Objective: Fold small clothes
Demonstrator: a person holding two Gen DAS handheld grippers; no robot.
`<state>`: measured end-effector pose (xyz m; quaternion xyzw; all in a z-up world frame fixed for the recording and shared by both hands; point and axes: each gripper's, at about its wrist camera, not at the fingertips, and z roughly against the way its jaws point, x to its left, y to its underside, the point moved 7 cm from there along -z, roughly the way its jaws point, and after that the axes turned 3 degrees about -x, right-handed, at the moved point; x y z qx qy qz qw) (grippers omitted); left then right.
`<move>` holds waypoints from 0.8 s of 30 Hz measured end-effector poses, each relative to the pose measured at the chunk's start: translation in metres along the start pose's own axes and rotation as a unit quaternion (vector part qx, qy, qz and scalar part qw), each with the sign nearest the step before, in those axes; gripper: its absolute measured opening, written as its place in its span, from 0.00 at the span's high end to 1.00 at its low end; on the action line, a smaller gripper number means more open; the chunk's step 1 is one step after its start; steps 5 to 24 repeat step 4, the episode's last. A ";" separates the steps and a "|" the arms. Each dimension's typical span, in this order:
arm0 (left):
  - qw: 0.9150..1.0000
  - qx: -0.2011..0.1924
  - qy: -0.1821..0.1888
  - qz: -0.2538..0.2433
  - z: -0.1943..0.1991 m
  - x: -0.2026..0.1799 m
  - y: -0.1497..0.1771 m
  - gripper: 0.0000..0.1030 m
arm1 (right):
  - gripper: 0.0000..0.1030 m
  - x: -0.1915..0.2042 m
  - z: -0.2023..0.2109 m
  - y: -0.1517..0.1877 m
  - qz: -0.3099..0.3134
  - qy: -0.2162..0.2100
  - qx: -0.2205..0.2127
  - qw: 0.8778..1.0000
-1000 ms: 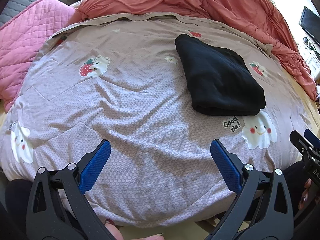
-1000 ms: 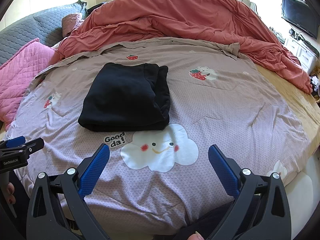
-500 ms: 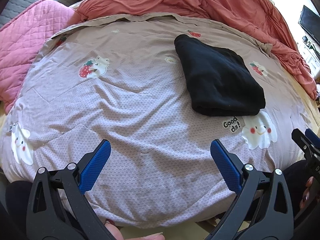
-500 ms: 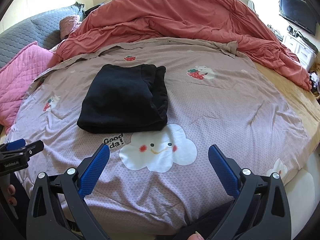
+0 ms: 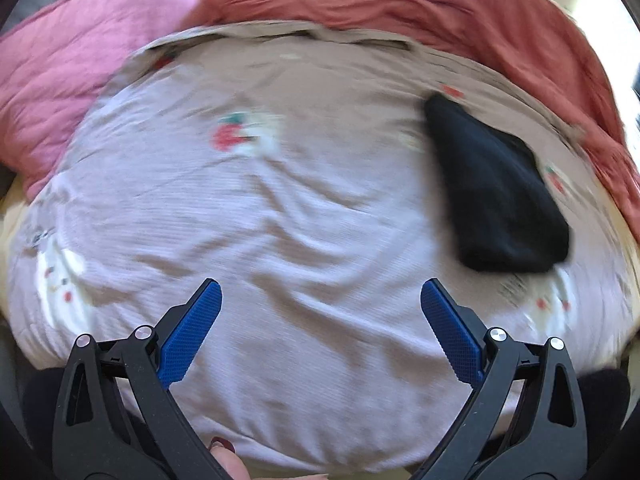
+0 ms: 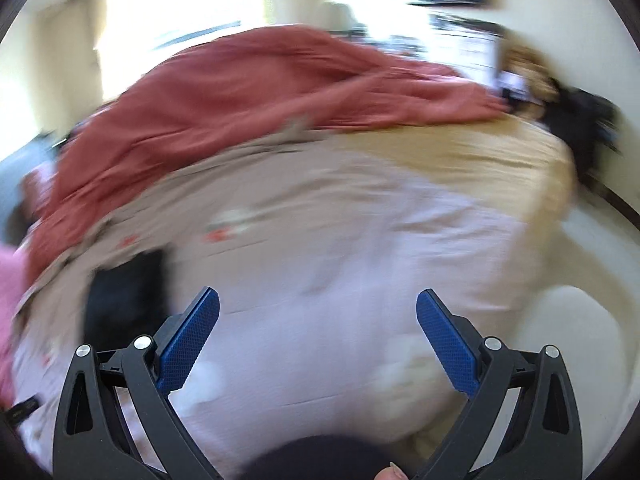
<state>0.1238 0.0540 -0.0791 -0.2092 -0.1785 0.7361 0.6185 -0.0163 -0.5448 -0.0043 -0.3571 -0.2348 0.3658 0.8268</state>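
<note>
While both views are smeared by motion blur, the main layout reads clearly enough. From the left wrist camera, a pink quilted pillow point(image 5: 80, 64) sits at the far left, then the lilac printed bedsheet point(image 5: 280, 240) fills the middle, with a rust-red duvet point(image 5: 440, 8) heaped along its far side. Above the sheet's near edge, the left gripper point(image 5: 320, 312) hangs with its blue-padded fingers spread wide and nothing between them. The folded black garment point(image 5: 500, 196) lies flat on the sheet, ahead of this gripper and off to its right, well apart from the pads.

From the right wrist camera, the same garment point(image 6: 124, 292) is a dark smudge at the left, just beyond the left finger. The right gripper point(image 6: 318, 312) is likewise spread wide and empty. Prints on the sheet point(image 6: 360, 280) are too blurred to make out.
</note>
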 end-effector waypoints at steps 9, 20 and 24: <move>0.996 0.001 -0.062 0.059 -0.016 0.078 -0.025 0.09 | 0.05 -0.109 -0.026 0.020 -0.028 0.130 0.017 0.991; 0.996 0.001 -0.062 0.059 -0.016 0.078 -0.025 0.09 | 0.05 -0.109 -0.026 0.020 -0.028 0.130 0.017 0.991; 0.996 0.001 -0.062 0.059 -0.016 0.078 -0.025 0.09 | 0.05 -0.109 -0.026 0.020 -0.028 0.130 0.017 0.991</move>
